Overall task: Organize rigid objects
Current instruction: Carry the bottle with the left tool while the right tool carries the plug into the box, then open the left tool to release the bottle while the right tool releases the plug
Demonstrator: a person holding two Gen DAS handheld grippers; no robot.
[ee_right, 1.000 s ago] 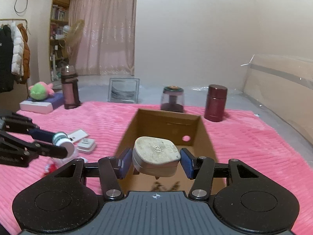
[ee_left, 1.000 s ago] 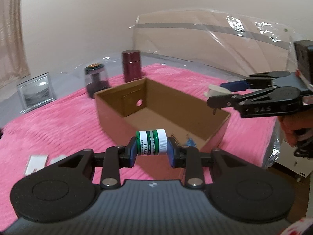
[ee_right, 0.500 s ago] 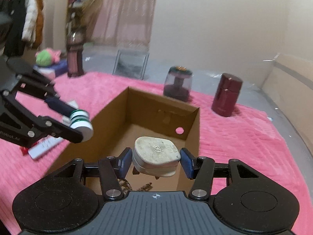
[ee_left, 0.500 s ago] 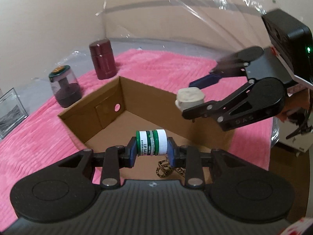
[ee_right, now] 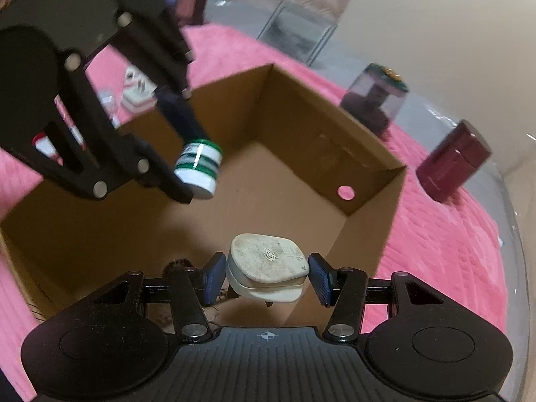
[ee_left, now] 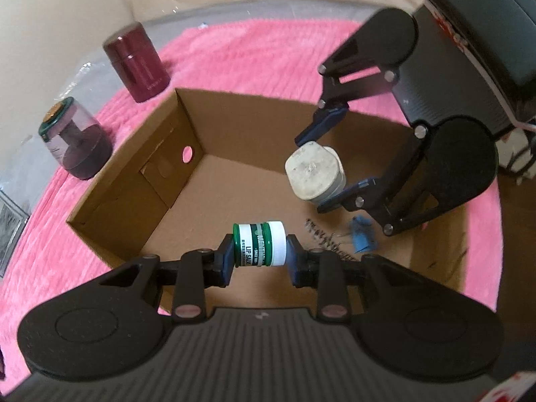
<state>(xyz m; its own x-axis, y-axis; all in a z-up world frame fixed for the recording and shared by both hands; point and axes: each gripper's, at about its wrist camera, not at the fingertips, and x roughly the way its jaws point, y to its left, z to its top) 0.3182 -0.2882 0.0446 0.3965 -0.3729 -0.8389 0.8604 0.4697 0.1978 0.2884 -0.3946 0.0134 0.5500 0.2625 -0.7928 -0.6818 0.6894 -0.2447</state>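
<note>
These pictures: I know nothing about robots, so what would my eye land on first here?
Probably the open cardboard box on the pink blanket, with two black grippers poised over it. The left gripper clamps a small green-and-white jar; the right gripper grips a worn white plug. A maroon canister stands just beyond the box.

Picture frame (ee_left: 8,224) cut by left edge; blurred in the right wrist view. Plug (ee_right: 266,273) prongs mostly hidden under its body. Dark tangle (ee_left: 330,239) on box floor (ee_left: 214,207), possibly a chain, too small to tell. Beyond left gripper (ee_right: 187,171), white adapter (ee_right: 137,95) half hidden.
</note>
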